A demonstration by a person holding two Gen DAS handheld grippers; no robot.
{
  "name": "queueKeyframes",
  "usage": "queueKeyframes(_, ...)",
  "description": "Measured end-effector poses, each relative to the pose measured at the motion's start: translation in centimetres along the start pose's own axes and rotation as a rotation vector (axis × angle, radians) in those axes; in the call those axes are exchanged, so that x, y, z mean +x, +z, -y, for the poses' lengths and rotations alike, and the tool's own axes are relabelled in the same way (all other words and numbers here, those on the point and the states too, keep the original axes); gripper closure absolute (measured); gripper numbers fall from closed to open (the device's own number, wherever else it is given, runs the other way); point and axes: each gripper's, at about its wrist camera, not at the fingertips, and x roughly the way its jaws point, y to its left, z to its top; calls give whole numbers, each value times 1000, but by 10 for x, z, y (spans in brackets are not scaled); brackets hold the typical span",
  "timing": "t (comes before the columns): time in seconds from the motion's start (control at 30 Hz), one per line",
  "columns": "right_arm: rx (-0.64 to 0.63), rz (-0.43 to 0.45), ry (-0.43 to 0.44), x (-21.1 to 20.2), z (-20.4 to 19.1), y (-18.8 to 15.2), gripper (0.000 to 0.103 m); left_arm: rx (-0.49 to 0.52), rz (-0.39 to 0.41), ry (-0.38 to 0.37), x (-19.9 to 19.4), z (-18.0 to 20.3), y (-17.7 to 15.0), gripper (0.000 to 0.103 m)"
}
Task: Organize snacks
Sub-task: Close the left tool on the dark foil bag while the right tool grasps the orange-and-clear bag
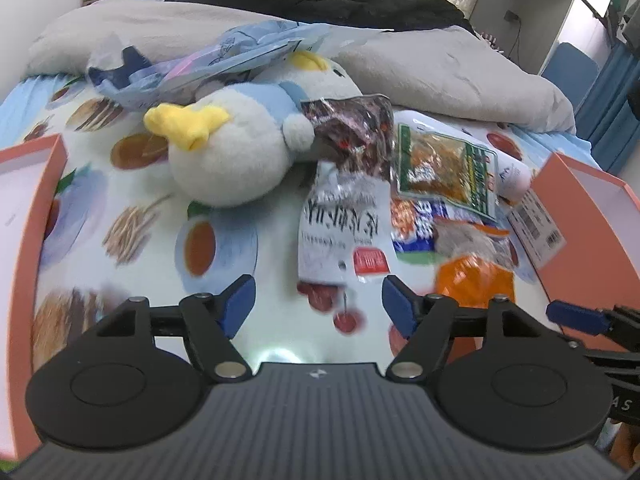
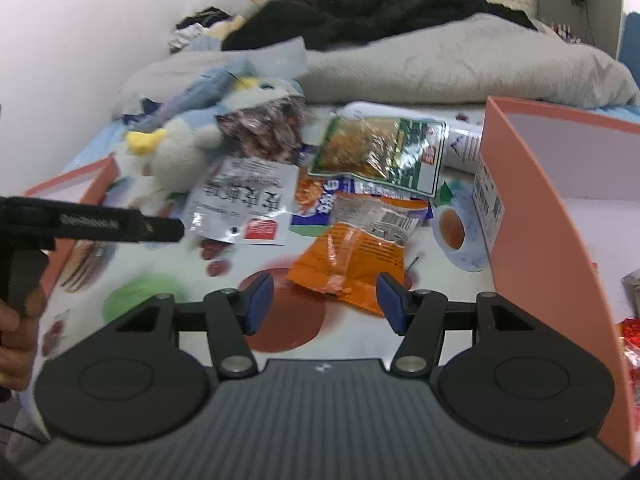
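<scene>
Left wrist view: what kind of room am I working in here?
Most likely a bedroom: the snacks lie on a bed with a food-print sheet, a rumpled grey duvet behind, and a plush penguin beside them.

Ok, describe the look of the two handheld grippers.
Both look alike. The left gripper and right gripper have black linkage arms with silver pivot pins, blue finger pads, two round black discs and a ribbed grey body with a small white logo. From the side, the left shows white lettering, too blurred to read.
</scene>
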Motion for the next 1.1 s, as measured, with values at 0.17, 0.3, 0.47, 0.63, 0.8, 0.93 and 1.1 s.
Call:
queueKeyframes(0.17, 48, -8, -40, 29, 9, 9, 16, 28, 19, -15, 25, 4, 16, 22)
queueKeyframes(0.3, 92, -16, -42, 48, 17, 15, 16, 33, 34, -29, 44, 5, 25, 20)
queueKeyframes(0.47, 107, -32, -88, 71, 22, 18, 16, 51, 72, -53, 62, 8, 37, 20)
queueKeyframes(0.63, 156, -43, -86, 83, 29, 18, 16, 79, 94, -69, 77, 14, 47, 20)
queueKeyframes(0.8, 128, -25, -95, 87, 25, 17, 17, 93, 91, -68, 93, 18, 50, 21)
queueKeyframes(0.93, 92, -17, -107, 91, 20, 18, 21, 107, 113, -26, 101, 20, 49, 22)
queueKeyframes(1.1, 53, -14, -124, 93, 14, 21, 29, 129, 109, 0, 107, 23, 46, 46)
